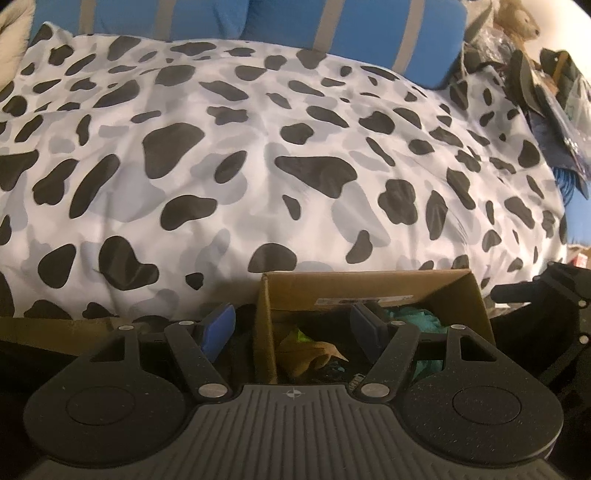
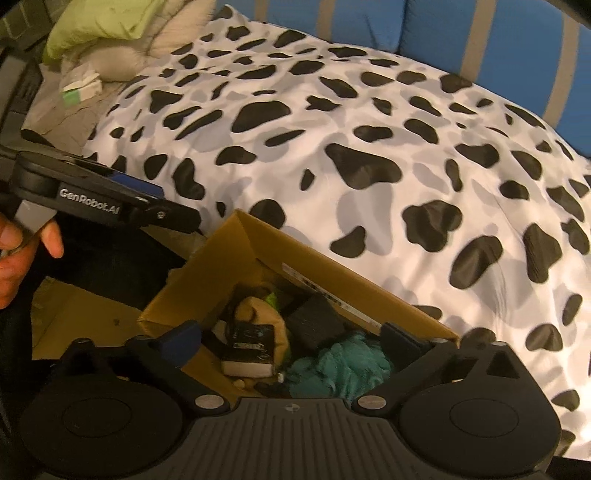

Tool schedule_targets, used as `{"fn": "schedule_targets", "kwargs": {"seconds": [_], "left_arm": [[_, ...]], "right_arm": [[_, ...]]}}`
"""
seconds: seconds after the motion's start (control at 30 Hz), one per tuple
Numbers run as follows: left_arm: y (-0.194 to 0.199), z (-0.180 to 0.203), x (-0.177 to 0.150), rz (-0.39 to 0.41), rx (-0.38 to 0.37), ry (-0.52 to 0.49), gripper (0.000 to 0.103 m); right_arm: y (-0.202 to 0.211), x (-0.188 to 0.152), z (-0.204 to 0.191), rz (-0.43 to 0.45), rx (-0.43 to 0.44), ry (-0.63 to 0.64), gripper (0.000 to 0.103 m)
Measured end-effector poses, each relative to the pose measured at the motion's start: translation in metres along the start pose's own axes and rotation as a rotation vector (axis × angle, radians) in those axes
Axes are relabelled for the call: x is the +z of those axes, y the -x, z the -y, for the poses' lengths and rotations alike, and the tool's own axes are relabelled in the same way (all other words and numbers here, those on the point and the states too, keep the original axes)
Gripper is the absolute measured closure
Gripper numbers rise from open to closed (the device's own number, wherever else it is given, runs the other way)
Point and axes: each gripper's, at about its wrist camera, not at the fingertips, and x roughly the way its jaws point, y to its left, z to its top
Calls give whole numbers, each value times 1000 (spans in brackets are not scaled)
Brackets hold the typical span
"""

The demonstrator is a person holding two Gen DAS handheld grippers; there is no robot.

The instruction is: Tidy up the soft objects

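An open cardboard box [image 2: 255, 254] stands against a bed with a cow-print duvet [image 2: 369, 147]. Inside lie a teal fluffy cloth [image 2: 343, 363], a tan plush [image 2: 258, 314], a small book-like item [image 2: 251, 347] and a dark block [image 2: 317, 321]. My right gripper [image 2: 291, 343] is open and empty just above the box. My left gripper [image 1: 291, 328] is open and empty over the box's left wall [image 1: 266, 325]; the tan plush [image 1: 314, 354] and teal cloth [image 1: 410, 317] show between its fingers. The left gripper also shows at the left of the right wrist view [image 2: 110, 199].
Blue cushions with grey stripes [image 1: 258, 18] line the far side of the bed. A brown plush toy [image 1: 517, 18] and bags [image 1: 554, 92] pile at the duvet's right end. A green pillow [image 2: 103, 22] and small box [image 2: 79, 88] lie at its left end.
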Motion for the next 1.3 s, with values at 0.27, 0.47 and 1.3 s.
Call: {"fn": "schedule_targets", "kwargs": {"seconds": [0.27, 0.47, 1.3], "left_arm": [[-7, 15, 1, -27, 19, -48, 34], [-9, 21, 2, -17, 78, -52, 9], [-17, 48, -35, -227, 160, 0, 0]], "right_arm": [[-5, -10, 11, -48, -112, -74, 0], [-10, -17, 19, -95, -228, -136, 0], [-13, -39, 27, -248, -332, -333, 0]]}}
